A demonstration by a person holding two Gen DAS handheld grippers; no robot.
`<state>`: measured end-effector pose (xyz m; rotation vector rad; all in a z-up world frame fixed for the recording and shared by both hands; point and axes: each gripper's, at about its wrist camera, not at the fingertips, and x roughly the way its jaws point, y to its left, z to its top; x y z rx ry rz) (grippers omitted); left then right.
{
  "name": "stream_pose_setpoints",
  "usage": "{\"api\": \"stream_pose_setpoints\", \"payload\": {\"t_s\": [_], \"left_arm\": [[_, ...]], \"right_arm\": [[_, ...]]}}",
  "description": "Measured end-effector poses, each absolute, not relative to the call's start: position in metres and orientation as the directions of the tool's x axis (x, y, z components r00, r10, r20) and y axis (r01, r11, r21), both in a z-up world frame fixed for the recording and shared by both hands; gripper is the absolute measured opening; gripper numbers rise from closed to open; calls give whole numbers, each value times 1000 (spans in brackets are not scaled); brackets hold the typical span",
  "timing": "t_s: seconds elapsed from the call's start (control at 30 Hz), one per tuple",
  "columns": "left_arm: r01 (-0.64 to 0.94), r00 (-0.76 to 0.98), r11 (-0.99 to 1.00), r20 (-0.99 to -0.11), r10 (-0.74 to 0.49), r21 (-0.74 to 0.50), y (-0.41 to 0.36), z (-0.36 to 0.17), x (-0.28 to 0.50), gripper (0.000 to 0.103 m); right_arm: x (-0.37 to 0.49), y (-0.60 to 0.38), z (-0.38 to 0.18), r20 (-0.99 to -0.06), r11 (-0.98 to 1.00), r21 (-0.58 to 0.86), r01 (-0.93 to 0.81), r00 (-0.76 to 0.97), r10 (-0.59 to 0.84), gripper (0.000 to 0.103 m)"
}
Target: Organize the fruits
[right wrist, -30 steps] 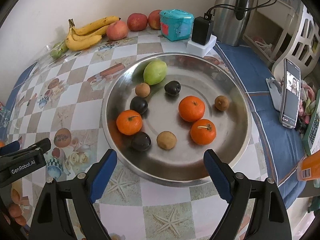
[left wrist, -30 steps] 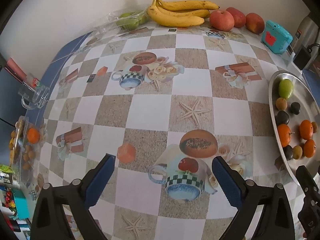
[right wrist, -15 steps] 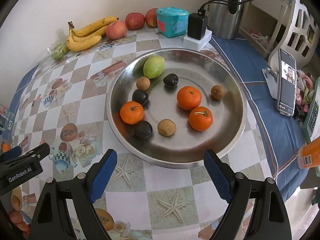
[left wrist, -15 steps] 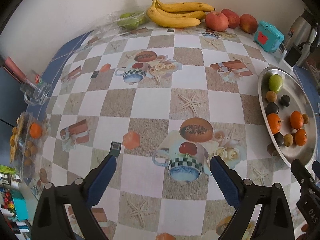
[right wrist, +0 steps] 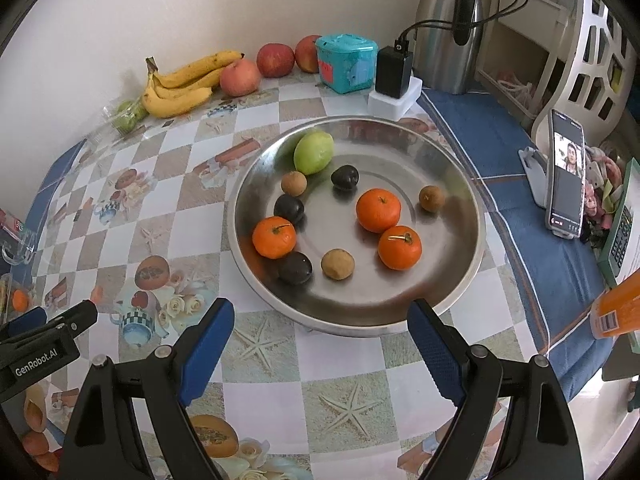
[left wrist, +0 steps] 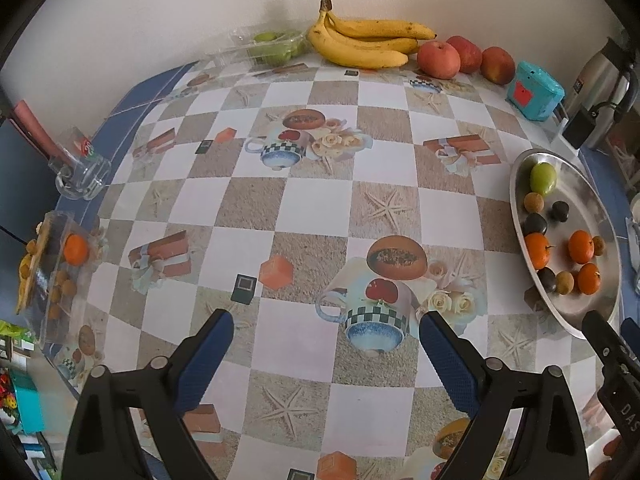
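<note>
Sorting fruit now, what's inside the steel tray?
The steel tray holds three oranges, a green fruit, three dark fruits and three small brown ones; nothing appears covered.

A plain cream wall (right wrist: 168,12) runs behind the bench (left wrist: 316,216), which is covered with a checked oilcloth of beige and white squares printed with starfish, teapots and gift boxes; a blue cloth (right wrist: 520,184) shows at its edges. Soft, even light falls across it. At the right stands a white openwork plastic rack (right wrist: 596,52) beside a shelf.
</note>
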<state>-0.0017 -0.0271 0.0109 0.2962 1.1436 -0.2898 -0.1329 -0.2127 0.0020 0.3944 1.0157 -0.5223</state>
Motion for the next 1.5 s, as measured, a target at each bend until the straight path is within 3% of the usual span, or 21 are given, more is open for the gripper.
{"api": "stream_pose_setpoints", "payload": {"t_s": [1.5], "left_arm": [[355, 400, 932, -913, -78, 76, -25, 18, -1, 96]], "right_arm": [[-131, -212, 3, -874, 815, 69, 576, 429, -229, 89]]}}
